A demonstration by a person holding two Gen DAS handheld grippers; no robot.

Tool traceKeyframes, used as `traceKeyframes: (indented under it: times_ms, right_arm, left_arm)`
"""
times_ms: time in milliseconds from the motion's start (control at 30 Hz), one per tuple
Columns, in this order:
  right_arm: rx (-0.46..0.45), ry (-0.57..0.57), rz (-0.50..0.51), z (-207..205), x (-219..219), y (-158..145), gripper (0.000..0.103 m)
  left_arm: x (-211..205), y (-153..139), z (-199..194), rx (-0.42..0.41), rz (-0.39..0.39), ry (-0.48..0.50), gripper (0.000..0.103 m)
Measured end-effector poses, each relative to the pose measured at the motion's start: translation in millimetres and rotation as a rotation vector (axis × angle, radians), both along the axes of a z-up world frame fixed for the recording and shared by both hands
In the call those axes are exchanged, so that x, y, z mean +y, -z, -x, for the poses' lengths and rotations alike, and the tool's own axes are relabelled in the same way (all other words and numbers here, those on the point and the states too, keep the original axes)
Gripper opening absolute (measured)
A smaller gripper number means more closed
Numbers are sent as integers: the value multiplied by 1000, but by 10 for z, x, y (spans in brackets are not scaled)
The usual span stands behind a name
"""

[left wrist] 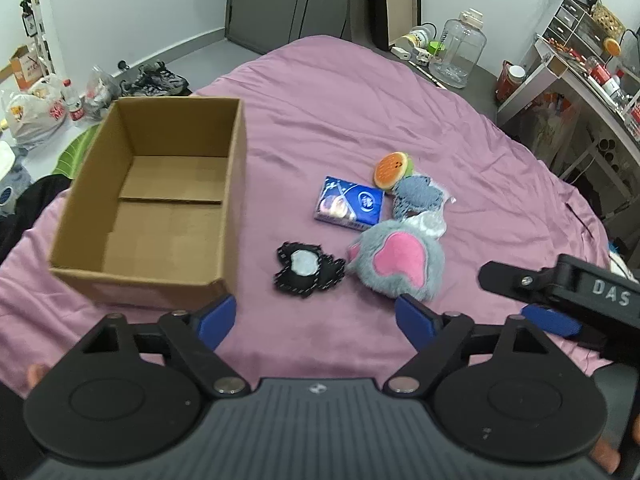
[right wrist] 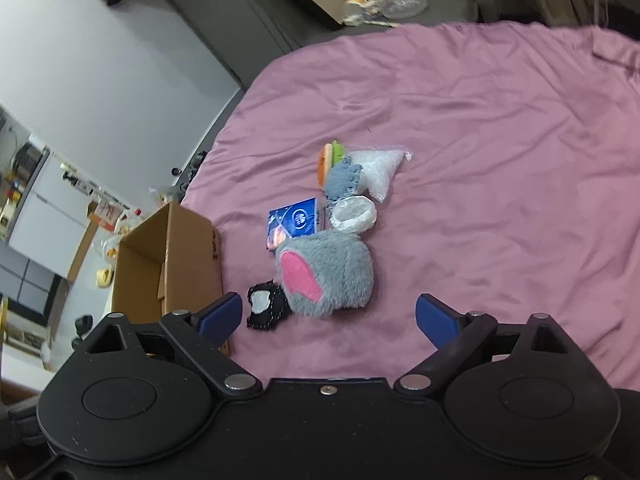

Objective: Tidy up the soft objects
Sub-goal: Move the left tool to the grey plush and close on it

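An empty open cardboard box (left wrist: 160, 200) (right wrist: 176, 264) stands on the pink bedsheet at the left. To its right lie a black patch with a white centre (left wrist: 306, 270) (right wrist: 266, 312), a grey plush with a pink ear (left wrist: 400, 260) (right wrist: 328, 272), a blue tissue pack (left wrist: 350, 204) (right wrist: 294, 222), a blue-grey knit piece (left wrist: 416, 196) (right wrist: 344, 178), an orange-green plush (left wrist: 392, 168) (right wrist: 328, 158) and a clear plastic bag (right wrist: 380, 168). My left gripper (left wrist: 316, 320) is open and empty, just short of the patch. My right gripper (right wrist: 328, 318) is open and empty, just short of the grey plush; it shows in the left wrist view (left wrist: 560, 296).
The pink sheet (left wrist: 360, 100) covers the bed. A white roll (right wrist: 354, 214) lies by the tissue pack. A clear water jug (left wrist: 458, 52) stands beyond the bed's far edge. Shelves with clutter (left wrist: 580, 60) are at right; bags and shoes (left wrist: 80, 96) lie on the floor at left.
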State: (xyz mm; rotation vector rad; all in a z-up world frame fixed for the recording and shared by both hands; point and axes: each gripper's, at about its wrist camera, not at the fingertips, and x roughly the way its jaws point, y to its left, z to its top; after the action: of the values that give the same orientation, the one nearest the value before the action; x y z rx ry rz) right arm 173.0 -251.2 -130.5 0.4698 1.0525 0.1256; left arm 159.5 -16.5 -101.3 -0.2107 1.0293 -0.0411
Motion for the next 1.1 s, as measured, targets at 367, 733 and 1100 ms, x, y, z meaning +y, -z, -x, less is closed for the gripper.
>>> traceKeyframes:
  times_ms: [367, 733, 1100]
  right_arm:
    - [21, 137, -191, -337, -197, 415, 66]
    - [90, 196, -227, -666, -258, 774, 59]
    - [196, 204, -281, -790, -309, 1051, 55]
  left_arm:
    - [-80, 203, -524, 41, 80, -50, 69]
    - [-243, 412, -991, 71, 131, -63, 58]
    - [-396, 727, -1142, 174, 178, -80, 50]
